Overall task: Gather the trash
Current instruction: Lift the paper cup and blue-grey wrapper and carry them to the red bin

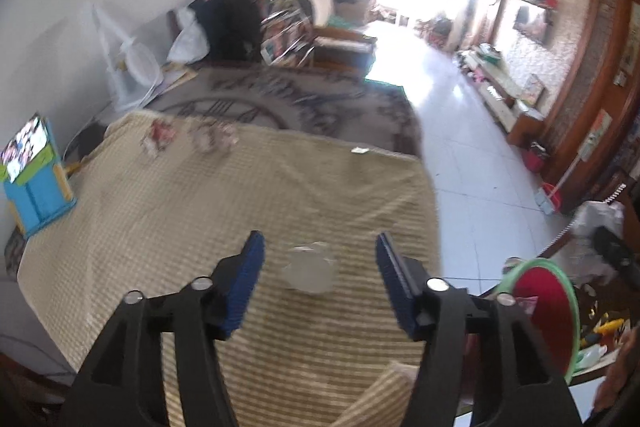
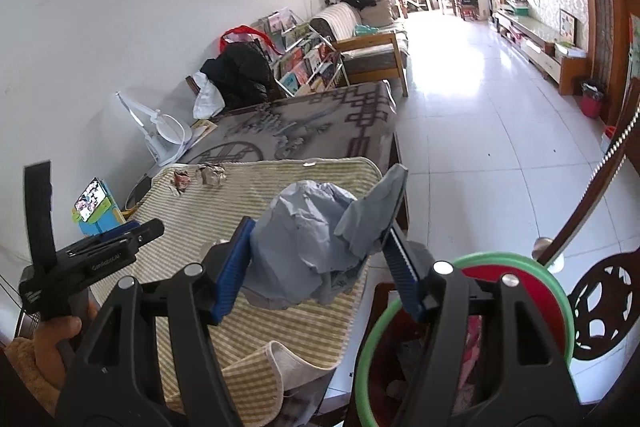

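Right wrist view: right gripper (image 2: 318,241) clamps crumpled grey-blue paper (image 2: 308,243); left gripper (image 1: 320,277), jaws apart, frames a blurry, perhaps clear plastic lid (image 1: 308,273).

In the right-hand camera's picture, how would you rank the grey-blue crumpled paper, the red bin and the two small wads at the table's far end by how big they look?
1. Red bin, partly hidden.
2. Grey-blue crumpled paper; its nearness to the camera enlarges it.
3. The two far wads, smallest; distance shrinks them, and they look alike.

One marking is partly legible: small white lettering on the black body of the left gripper (image 2: 132,233), seen from the right wrist view, reading roughly "GenRobot.AI". Book covers and the small screen carry print too small to read.
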A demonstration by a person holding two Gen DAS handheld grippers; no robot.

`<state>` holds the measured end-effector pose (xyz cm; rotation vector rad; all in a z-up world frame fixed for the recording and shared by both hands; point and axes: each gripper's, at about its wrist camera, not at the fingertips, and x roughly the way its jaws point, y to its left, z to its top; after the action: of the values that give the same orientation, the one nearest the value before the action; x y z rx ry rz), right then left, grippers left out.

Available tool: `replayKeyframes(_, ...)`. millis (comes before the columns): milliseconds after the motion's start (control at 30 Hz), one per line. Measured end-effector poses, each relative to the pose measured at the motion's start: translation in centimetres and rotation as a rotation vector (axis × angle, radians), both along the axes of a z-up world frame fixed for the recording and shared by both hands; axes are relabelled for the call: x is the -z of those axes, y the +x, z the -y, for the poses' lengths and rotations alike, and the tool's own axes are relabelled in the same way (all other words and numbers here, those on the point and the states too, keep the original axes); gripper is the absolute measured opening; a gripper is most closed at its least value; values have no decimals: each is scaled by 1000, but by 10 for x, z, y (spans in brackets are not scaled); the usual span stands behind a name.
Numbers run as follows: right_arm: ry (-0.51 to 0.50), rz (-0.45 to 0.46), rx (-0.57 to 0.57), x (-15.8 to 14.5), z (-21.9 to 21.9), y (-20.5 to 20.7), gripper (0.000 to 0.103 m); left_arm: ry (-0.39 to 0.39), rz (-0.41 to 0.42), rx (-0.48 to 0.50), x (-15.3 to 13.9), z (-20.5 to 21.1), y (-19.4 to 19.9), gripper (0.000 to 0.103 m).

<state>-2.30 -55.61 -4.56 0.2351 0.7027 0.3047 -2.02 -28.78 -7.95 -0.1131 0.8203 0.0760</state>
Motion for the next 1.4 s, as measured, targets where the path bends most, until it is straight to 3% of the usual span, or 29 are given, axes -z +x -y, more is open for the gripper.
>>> replayKeyframes(167,-3,-26,-2,8,-1,6,62,5,-111,-41,41,-34,3,75)
replayKeyframes(333,-3,-47,-9,13,-14,17,62,-21,-261,75,88,-27,21,80)
replayKeyframes(467,-15,-51,-17,13,-23,20,62,-132,-325,109,112,-16,44,80)
replayKeyframes(600,-26,-58,-11,14,-27,20,62,-178,-381,91,136,-7,68,80)
replayKeyframes(633,-28,-62,-9,15,-28,20,62,-196,-424,73,147,-8,76,77)
replayKeyframes(667,-32,-65,-7,15,-27,20,62,-216,-449,56,154,-7,78,66)
replayKeyframes(700,-34,-65,-3,15,-27,19,62,-260,-460,37,159,-10,80,66)
replayKeyframes(800,-35,-60,11,14,-23,16,62,-265,-442,28,156,-11,78,62)
replayKeyframes(867,-31,-56,21,13,-19,16,62,-234,-383,37,139,-7,71,62)
replayKeyframes(1100,-18,-28,27,9,-10,19,62,-68,-76,105,37,29,38,63)
replayKeyframes(1400,-13,55,35,-14,15,8,62,-3,128,169,-50,66,11,64)
